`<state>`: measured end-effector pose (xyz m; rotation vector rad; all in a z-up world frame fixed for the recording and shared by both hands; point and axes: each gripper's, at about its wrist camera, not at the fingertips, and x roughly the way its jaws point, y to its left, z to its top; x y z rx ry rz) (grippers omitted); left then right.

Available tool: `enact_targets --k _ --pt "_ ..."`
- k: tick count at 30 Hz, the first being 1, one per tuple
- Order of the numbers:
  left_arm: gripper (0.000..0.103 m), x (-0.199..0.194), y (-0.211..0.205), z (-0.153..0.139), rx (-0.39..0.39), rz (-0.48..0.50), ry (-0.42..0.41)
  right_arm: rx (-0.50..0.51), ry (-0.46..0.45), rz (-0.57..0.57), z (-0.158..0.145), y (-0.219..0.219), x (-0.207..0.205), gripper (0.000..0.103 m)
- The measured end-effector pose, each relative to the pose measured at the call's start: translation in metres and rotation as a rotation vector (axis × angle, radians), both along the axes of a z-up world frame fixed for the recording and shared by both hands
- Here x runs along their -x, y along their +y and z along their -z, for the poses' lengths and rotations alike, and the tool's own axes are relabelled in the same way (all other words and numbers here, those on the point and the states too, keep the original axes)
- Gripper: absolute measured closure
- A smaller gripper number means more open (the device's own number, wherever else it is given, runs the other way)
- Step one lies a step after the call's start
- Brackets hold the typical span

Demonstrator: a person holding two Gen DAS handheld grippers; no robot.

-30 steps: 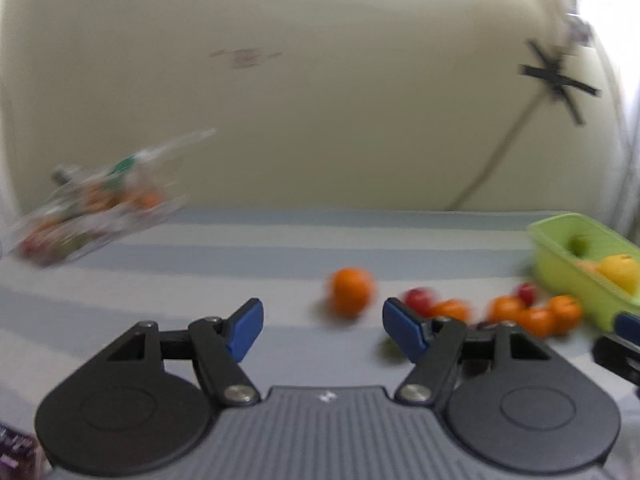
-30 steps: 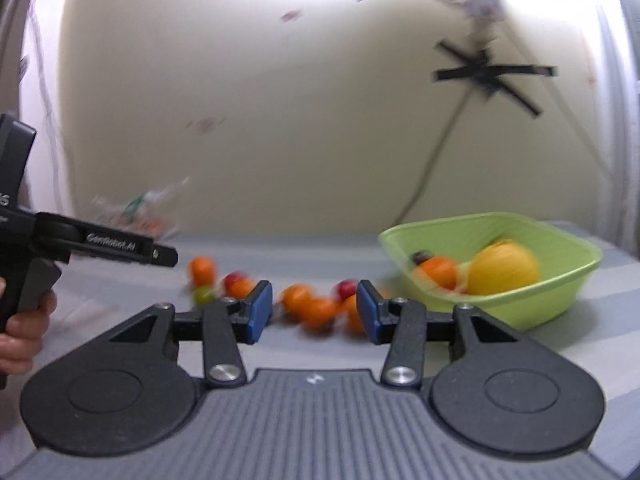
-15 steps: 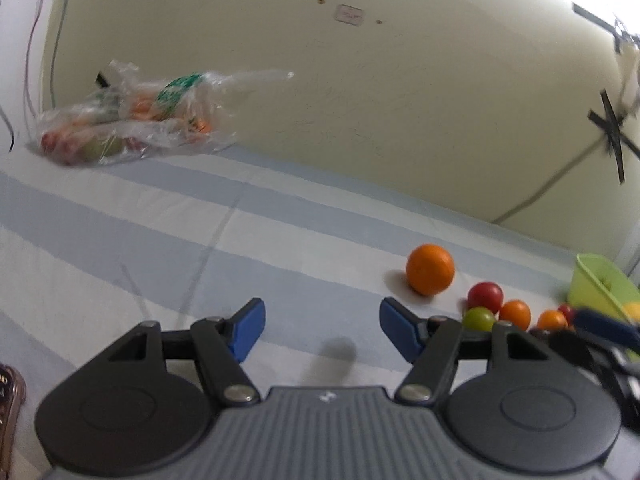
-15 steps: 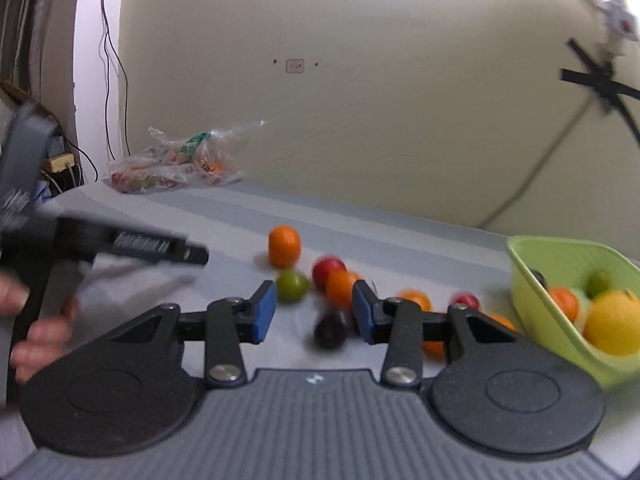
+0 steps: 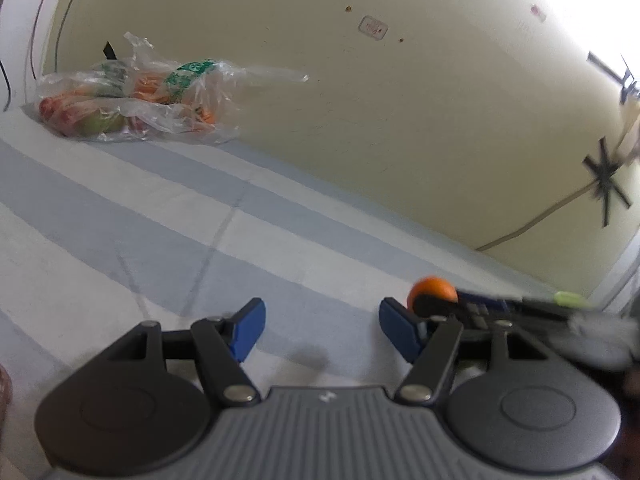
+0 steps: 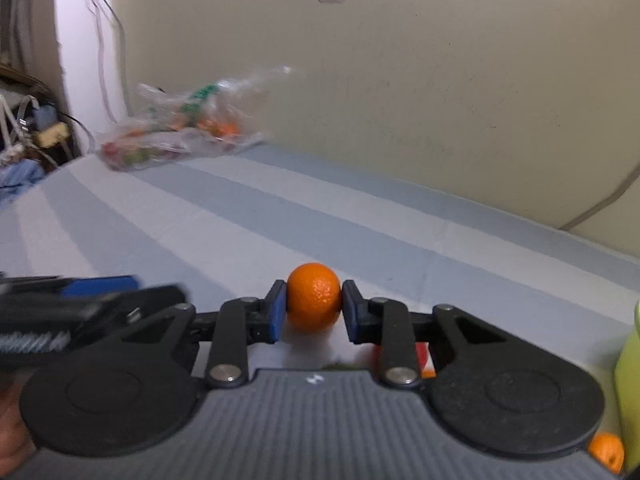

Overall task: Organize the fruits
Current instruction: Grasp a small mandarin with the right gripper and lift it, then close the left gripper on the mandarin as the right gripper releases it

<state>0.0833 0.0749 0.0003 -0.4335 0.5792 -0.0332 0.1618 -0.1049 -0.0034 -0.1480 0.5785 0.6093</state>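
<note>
The right gripper (image 6: 314,307) is closing on 1 orange (image 6: 314,298) at 12 o'clock on the striped cloth (image 6: 248,216), pads touching it, the left gripper (image 5: 322,330) spread and empty; the green basket (image 6: 628,380) at 3 o'clock waits, so sorting looks unfinished.

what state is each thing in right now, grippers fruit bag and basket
right gripper: jaws closing, blue pads against the orange
orange: between the pads, on the striped cloth
left gripper: open, nothing between its fingers
plastic bag: lying by the wall, fruit inside
green basket: only an edge shows, contents hidden
</note>
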Motion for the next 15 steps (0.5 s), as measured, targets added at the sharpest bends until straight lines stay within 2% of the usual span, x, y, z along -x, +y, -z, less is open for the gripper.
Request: enact_targets --k 2,4,7,11,15 --pt "0.039 0.003 -0.001 -0.002 0.047 0.062 -0.030 -0.001 -0.031 -0.031 -0.005 -0.010 0.026 0.071" --pt "0.039 0.005 -0.008 -0.005 0.059 0.135 -0.050 -0.016 -0.039 -0.072 -0.009 -0.022 0.049 0.071" --pt "0.039 0.009 -0.022 -0.008 0.063 0.268 -0.071 -0.097 0.023 -0.105 -0.010 -0.049 0.081 0.071" --pt "0.039 0.014 -0.043 -0.008 0.066 0.445 -0.086 -0.189 0.097 -0.077 -0.002 -0.083 0.108 0.071" --pt "0.038 0.019 -0.060 -0.007 0.031 0.539 -0.088 -0.183 0.109 -0.009 0.011 -0.089 0.113 0.068"
